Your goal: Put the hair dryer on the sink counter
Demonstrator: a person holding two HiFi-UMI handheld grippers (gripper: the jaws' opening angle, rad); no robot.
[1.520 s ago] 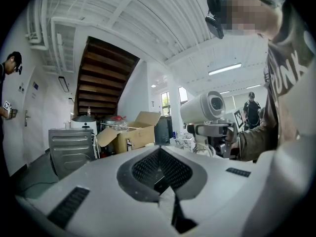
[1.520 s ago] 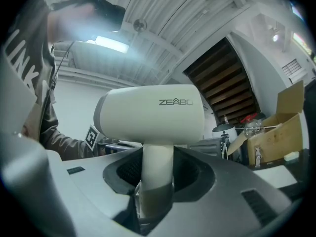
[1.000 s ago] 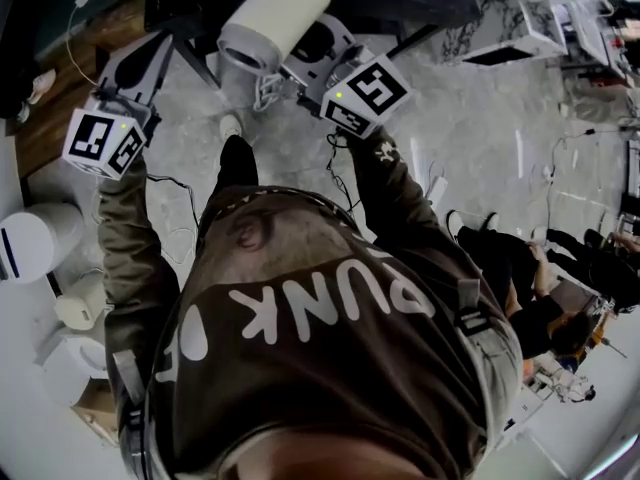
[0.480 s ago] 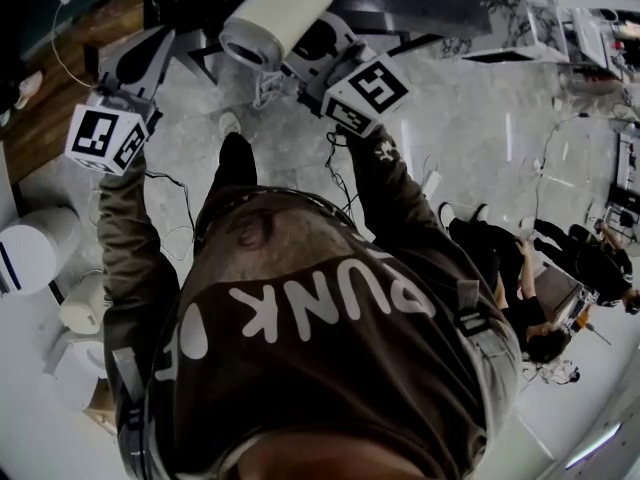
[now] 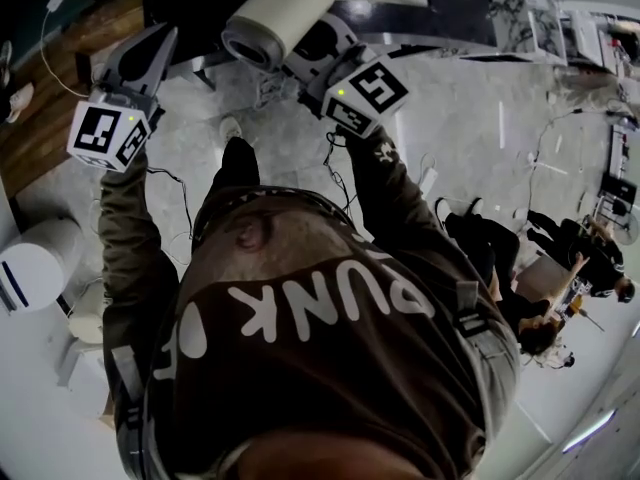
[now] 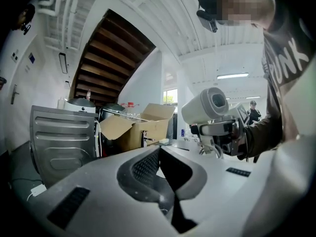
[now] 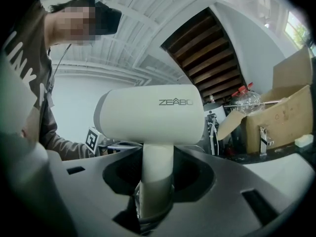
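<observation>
A white hair dryer (image 5: 280,13) is held up in front of the person, its handle pinched in my right gripper (image 5: 315,48), which is shut on it. From the right gripper view the dryer's barrel (image 7: 153,115) lies crosswise above the jaws and the handle (image 7: 157,174) runs down between them. My left gripper (image 5: 140,58) is raised at the left, apart from the dryer, jaws together and holding nothing. The left gripper view shows its pads (image 6: 145,167) meeting, with the dryer (image 6: 207,105) off to the right.
An open cardboard box (image 7: 286,117) stands ahead with a faucet (image 7: 264,135) in front of it, next to a metal appliance (image 6: 61,137) under a dark staircase. Seated people (image 5: 520,288) are at the right. A white round unit (image 5: 35,263) stands at the left.
Both grippers keep their places and the dryer stays gripped. In the head view the floor and the things around have slid, the white unit at the left moving downward.
</observation>
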